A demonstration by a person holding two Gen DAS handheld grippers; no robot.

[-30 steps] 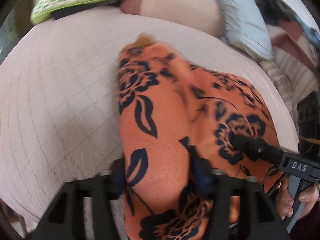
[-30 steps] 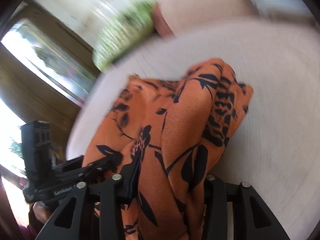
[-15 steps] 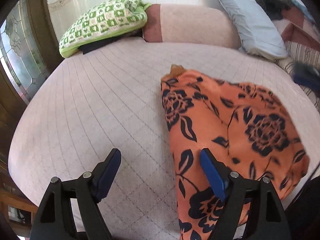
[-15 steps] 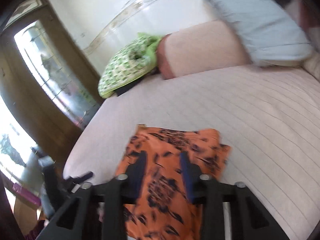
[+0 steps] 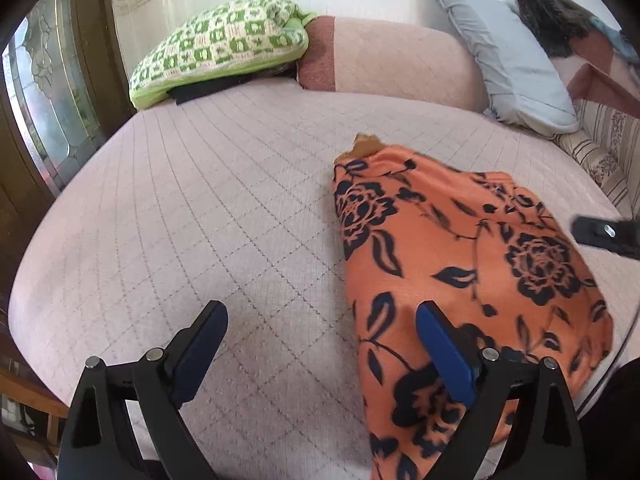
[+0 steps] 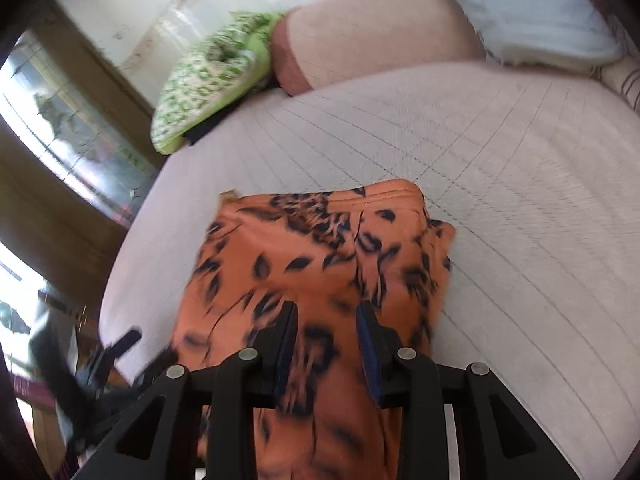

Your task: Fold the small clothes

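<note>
An orange garment with dark blue flowers [image 5: 460, 256] lies folded on the pink quilted bed [image 5: 200, 220], its near end reaching the bed's front edge. My left gripper [image 5: 320, 308] hovers over the garment's left border with its jaws opening wide. One fingertip is above the cloth, the other above bare quilt, and nothing is pressed between them. A part of my right gripper [image 5: 604, 234] shows at the garment's right side. In the right wrist view, that gripper [image 6: 326, 312] hangs above the garment [image 6: 320, 240]. Its jaws stand narrowly apart, with no cloth caught between the pads.
At the head of the bed lie a green checked pillow [image 5: 224, 44], a pink bolster [image 5: 392, 60] and a grey-blue pillow [image 5: 508, 56]. Striped bedding [image 5: 600, 148] is at the right. A wooden door with patterned glass [image 5: 40, 100] stands left of the bed.
A second ago both grippers had the orange cloth between their fingers. Both have let go and drawn back and up. The left jaws widened, the right jaws narrowed, and the garment lies flat.
</note>
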